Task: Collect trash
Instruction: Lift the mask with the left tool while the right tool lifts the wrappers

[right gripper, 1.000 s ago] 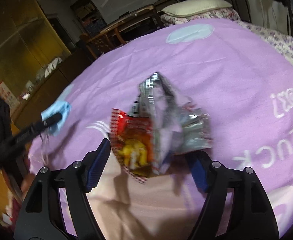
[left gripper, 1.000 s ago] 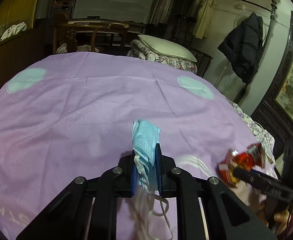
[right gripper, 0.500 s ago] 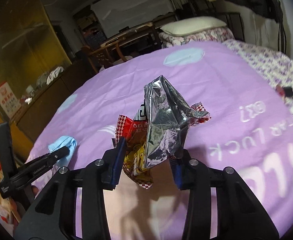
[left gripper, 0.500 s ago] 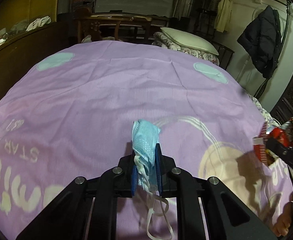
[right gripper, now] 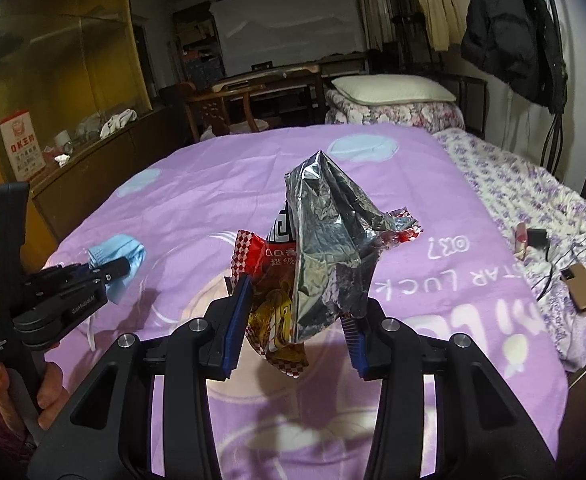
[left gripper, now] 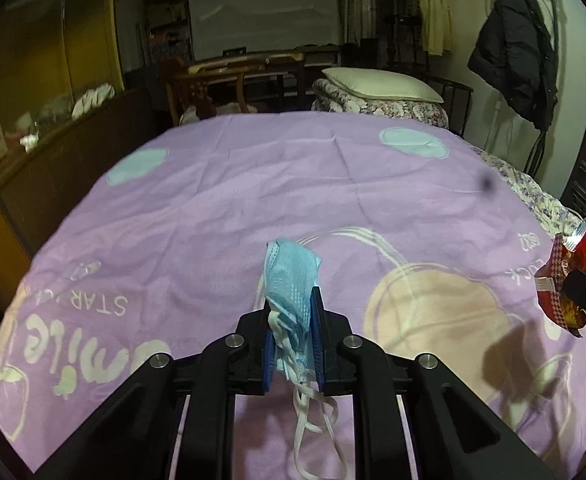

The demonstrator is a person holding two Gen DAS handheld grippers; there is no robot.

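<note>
My left gripper (left gripper: 291, 312) is shut on a crumpled blue face mask (left gripper: 291, 276), its white ear loops dangling below. It is held above the purple blanket (left gripper: 213, 208). My right gripper (right gripper: 297, 300) is shut on a red and silver snack wrapper (right gripper: 321, 256), also lifted above the blanket. The left gripper with the mask (right gripper: 119, 258) shows at the left of the right wrist view. The wrapper (left gripper: 573, 276) shows at the right edge of the left wrist view.
A pillow (left gripper: 381, 84) on a floral quilt lies at the bed's head. A wooden cabinet (right gripper: 93, 148) runs along the left. A phone (right gripper: 583, 286), cable and small items lie on the floral sheet at the right. A dark coat (right gripper: 513, 28) hangs on a rack.
Both grippers have pulled back and risen from the blanket with their items. The right gripper has closed on the wrapper. More of the blanket's print shows.
</note>
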